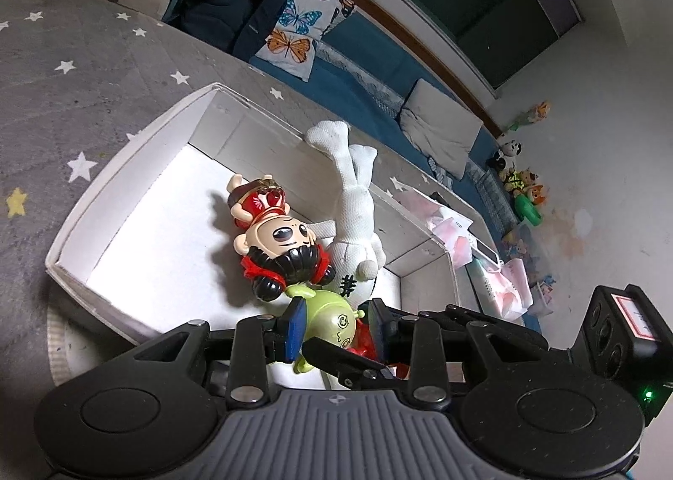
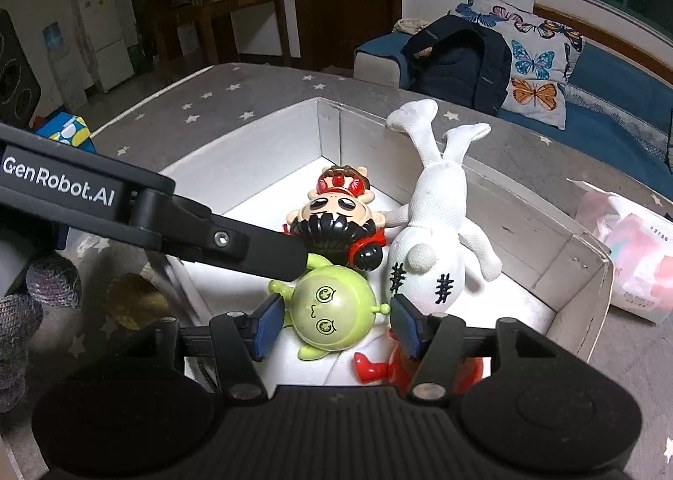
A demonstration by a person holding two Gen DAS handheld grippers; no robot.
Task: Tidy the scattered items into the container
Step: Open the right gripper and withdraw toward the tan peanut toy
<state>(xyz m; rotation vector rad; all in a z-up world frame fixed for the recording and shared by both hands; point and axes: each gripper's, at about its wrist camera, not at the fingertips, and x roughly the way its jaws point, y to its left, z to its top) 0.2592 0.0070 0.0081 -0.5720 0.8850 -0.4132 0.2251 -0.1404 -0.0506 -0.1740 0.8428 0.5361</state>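
The grey star-printed mat carries the shallow white cardboard box, which fills the middle of both views. Inside it, the white cloth doll with black stitched eyes lies head-down at 1 o'clock in the right wrist view, its legs propped over the far wall. Beside it at 12 o'clock lies the red-capped, black-haired cartoon figure. Nearest the cameras sits the round pale-green alien figure, on the box floor, touching a glossy red toy at 5 o'clock. The right gripper stands wide open, pads flanking the green head. The left gripper is parted around that head; whether it presses cannot be told.
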